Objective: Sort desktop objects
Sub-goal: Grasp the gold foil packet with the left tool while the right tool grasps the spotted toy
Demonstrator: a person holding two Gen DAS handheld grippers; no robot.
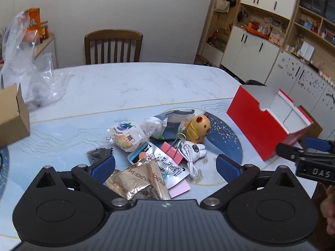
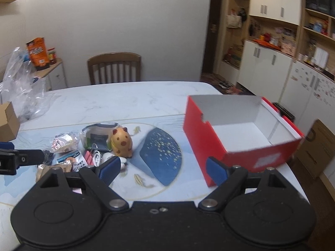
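Observation:
A heap of small objects lies on the table mat: a wrapped bun [image 1: 125, 135], a yellow animal toy [image 1: 197, 128] [image 2: 121, 141], a pink binder clip [image 1: 171, 151], a white cable [image 1: 189, 156], a foil snack packet [image 1: 134, 183] and a white printed sachet [image 1: 165, 165]. My left gripper [image 1: 165, 168] hangs open over the near side of the heap, its blue pads apart from the packets. My right gripper [image 2: 163, 170] is open over bare mat between the heap and the red box [image 2: 240, 133] [image 1: 270, 123]. The box is open-topped and white inside.
A brown cardboard box [image 1: 12, 117] and a crumpled clear plastic bag [image 1: 27, 73] sit at the table's left. A wooden chair [image 1: 114, 46] stands behind the table. Cabinets and shelves [image 1: 272, 41] line the right wall. A brown carton [image 2: 316, 146] stands beside the table's right edge.

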